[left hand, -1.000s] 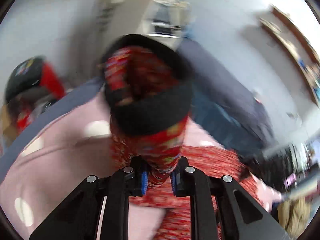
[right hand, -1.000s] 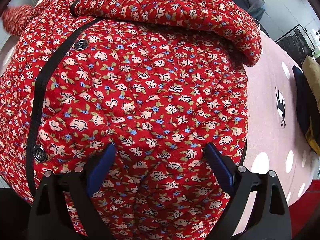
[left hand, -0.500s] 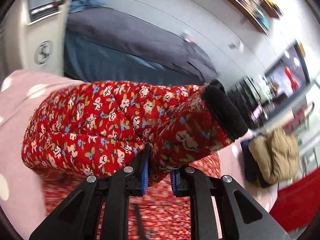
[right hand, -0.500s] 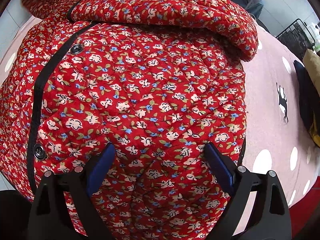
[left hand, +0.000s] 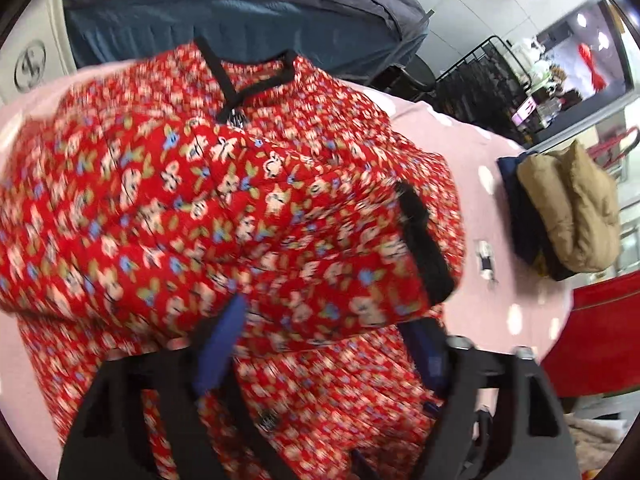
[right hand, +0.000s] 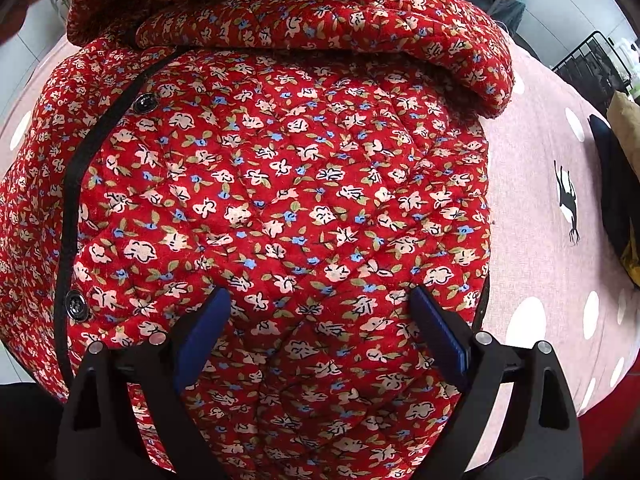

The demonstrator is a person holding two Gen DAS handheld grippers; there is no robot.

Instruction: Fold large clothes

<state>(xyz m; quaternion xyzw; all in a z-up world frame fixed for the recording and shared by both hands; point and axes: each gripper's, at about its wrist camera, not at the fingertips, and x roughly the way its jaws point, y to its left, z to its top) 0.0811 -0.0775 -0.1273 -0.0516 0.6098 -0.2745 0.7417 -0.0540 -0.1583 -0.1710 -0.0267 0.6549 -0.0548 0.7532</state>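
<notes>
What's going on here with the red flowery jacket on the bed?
A person with a two-finger gripper in each hand is folding a red floral quilted jacket on a pink dotted bedspread. The left gripper is opening its jaws, letting go of the sleeve with the black cuff, which lies across the jacket's body. The right gripper hangs wide open over the jacket's front, gripping nothing. The other sleeve is already folded across.

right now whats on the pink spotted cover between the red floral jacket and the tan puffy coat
Mostly bare pink cover, with white dots and one small black-and-white animal print. The left wrist view shows it between the red floral jacket and the tan coat.
</notes>
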